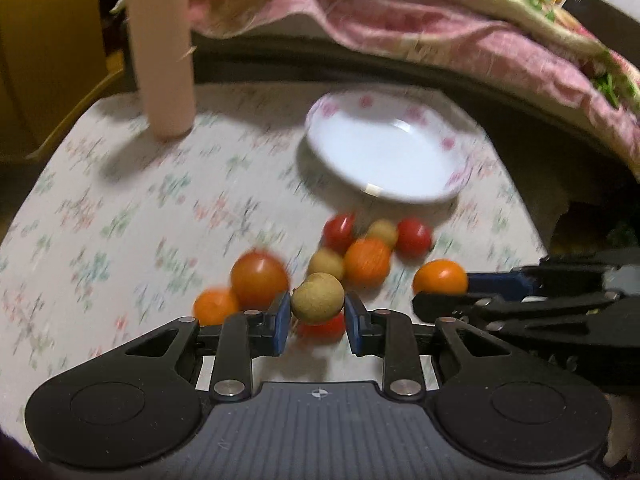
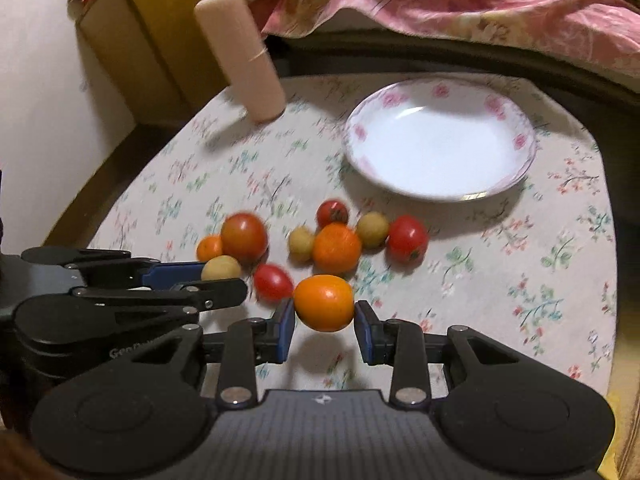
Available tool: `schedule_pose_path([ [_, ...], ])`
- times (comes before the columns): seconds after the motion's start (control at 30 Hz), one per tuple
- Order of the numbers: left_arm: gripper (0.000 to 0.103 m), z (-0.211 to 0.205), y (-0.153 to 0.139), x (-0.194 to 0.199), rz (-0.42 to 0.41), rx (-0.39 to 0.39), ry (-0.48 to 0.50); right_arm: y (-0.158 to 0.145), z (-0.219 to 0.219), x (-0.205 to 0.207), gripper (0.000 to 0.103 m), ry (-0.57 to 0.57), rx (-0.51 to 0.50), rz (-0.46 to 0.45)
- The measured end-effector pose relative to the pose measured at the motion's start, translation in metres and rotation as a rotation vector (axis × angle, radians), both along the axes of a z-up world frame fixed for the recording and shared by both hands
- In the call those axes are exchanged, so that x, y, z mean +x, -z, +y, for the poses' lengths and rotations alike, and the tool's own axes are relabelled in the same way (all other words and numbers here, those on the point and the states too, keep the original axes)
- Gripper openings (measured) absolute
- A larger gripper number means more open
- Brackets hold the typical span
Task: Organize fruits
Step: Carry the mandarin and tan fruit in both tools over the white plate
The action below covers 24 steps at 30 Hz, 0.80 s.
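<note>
My left gripper (image 1: 318, 318) is shut on a round tan fruit (image 1: 318, 298), held just above the flowered tablecloth (image 1: 120, 208). That same gripper (image 2: 224, 276) shows from the side in the right wrist view, with the tan fruit (image 2: 221, 267) in its tips. My right gripper (image 2: 324, 326) is shut on an orange tomato (image 2: 324, 302); it also reaches in from the right of the left wrist view (image 1: 460, 292), clamping the orange tomato (image 1: 439, 277). Several red, orange and tan fruits (image 2: 336, 246) lie loose beyond both grippers. A white flower-rimmed plate (image 2: 440, 140) sits behind them, with nothing on it.
A pale pink cylinder (image 2: 244, 52) stands at the table's far left. A pink patterned blanket (image 2: 460, 4) drapes along the far edge behind the plate. Yellow furniture (image 2: 152, 36) stands off the table's left side.
</note>
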State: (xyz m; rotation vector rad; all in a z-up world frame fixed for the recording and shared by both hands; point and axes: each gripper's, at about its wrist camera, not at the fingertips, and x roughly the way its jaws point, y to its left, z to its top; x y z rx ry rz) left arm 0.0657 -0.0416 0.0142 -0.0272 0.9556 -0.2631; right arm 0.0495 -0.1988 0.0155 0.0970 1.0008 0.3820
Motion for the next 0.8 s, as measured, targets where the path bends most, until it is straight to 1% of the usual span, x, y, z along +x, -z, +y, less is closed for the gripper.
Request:
schedule_pose_path([
  [0.07,0.036,-0.007,-0.004,0.009,-0.015,-0.002,0.012,-0.005,-0.005,0.008,0.034,0.022,0.006,-0.012],
  [0.2,0.036,-0.017,-0.009,0.031,-0.021,-0.036,0.020,-0.014,-0.021,0.024,0.034,0.083,0.011,-0.032],
  [0.37,0.036,-0.033,-0.011,0.058,-0.035,-0.025,0.038,-0.020,-0.035,0.051,0.034,0.121,-0.009,-0.057],
  [0.57,0.036,-0.046,-0.002,0.083,-0.023,-0.013,0.050,-0.010,-0.047,0.078,0.034,0.146,-0.011,-0.045],
  [0.63,0.036,-0.049,0.003,0.089,-0.018,-0.015,0.049,-0.007,-0.050,0.084,0.034,0.148,-0.023,-0.044],
  [0.8,0.036,-0.052,0.012,0.098,-0.010,-0.013,0.045,0.001,-0.057,0.098,0.034,0.165,-0.013,-0.035],
])
